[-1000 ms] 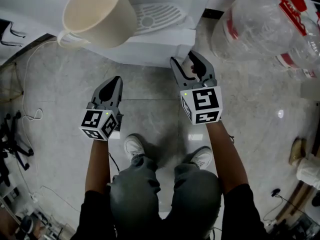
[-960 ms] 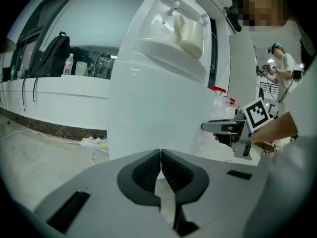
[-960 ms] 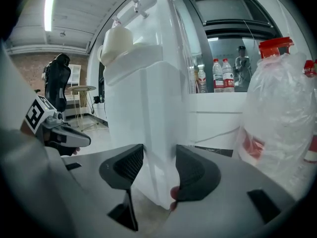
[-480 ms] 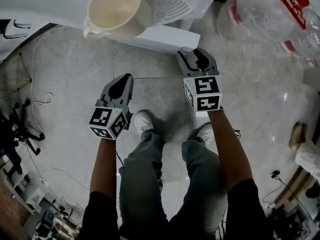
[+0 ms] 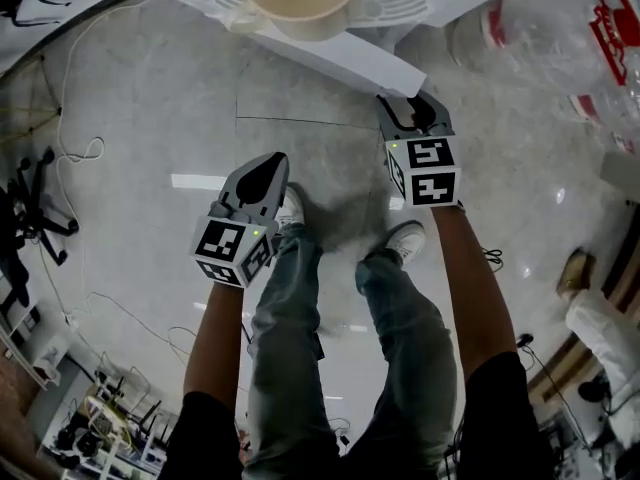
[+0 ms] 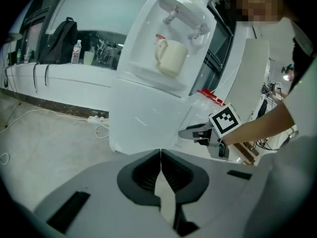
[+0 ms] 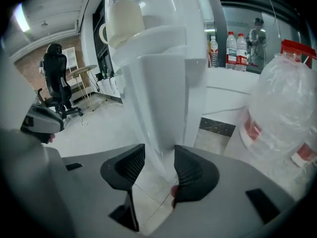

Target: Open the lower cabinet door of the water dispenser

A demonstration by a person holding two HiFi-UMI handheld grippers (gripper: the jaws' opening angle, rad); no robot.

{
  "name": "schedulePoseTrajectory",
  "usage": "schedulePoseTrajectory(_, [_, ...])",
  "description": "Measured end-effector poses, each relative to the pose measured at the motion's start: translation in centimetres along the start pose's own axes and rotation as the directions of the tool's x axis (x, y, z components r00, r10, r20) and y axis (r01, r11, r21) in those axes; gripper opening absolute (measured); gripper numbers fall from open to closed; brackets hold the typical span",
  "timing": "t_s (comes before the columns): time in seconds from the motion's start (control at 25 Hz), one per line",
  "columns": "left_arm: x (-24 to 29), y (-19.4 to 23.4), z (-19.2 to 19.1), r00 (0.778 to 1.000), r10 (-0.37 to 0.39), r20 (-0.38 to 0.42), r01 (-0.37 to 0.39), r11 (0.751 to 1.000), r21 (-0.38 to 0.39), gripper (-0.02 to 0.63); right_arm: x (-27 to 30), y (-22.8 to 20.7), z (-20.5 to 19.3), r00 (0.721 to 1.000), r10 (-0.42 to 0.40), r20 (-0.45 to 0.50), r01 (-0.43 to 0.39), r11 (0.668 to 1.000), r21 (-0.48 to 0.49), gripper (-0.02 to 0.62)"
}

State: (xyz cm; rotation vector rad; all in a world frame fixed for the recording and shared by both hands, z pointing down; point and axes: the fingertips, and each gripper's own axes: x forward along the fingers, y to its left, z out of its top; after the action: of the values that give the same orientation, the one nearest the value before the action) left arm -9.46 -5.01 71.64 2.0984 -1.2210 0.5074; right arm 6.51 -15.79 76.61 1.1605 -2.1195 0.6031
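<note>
The white water dispenser stands ahead with a cream mug on its drip tray. Its lower cabinet door shows in the head view as a white panel slanting out from the body. My right gripper is at that panel's free end. In the right gripper view the door's edge runs down between the pads of the right gripper, which hold it from both sides. My left gripper hangs over the floor to the left of the door, jaws shut and empty; its tips meet.
Big clear water bottles lie to the right of the dispenser. A black office chair and loose cables are on the floor at left. The person's shoes stand just behind the grippers. A backpack sits on the far counter.
The right gripper has stayed on the door's edge while the panel has come out from the dispenser. The left gripper has risen and shifted right. The head view has drifted toward the person.
</note>
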Motion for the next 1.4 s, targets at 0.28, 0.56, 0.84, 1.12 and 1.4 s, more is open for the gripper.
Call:
schedulePoseTrajectory(0.28, [-2.3,-1.1,-1.9,0.998,0.065,0.009,-0.065,0.995,-0.072,0.018,-1.0,2.0,-1.3,0.998,0.047,-0.033,-0.048,0.998,-0.046,0.192])
schedulePoseTrajectory(0.56, [-5.0,-2.6,-3.2,0.994,0.105,-0.011,-0.106,0.988,-0.115,0.017,-1.9,4.9,-2.7,0.991,0.106,-0.077,-0.112,0.991,-0.07,0.189])
schedulePoseTrajectory(0.84, [-6.9,-3.1,-4.4,0.995,0.091,-0.035,-0.095,0.983,-0.154,0.018,-2.5,6.9,-3.5,0.986,0.119,-0.121,-0.131,0.987,-0.093,0.192])
schedulePoseTrajectory(1.12, [-8.4,-2.1,-4.6,0.996,0.056,-0.067,-0.064,0.988,-0.137,0.018,-2.9,9.9,-4.2,0.98,0.11,-0.168,-0.128,0.987,-0.095,0.189])
schedulePoseTrajectory(1.4, [-10.5,-0.2,-5.5,0.996,0.044,-0.079,-0.055,0.987,-0.148,0.018,-3.2,14.1,-5.1,0.973,0.129,-0.192,-0.154,0.981,-0.12,0.178])
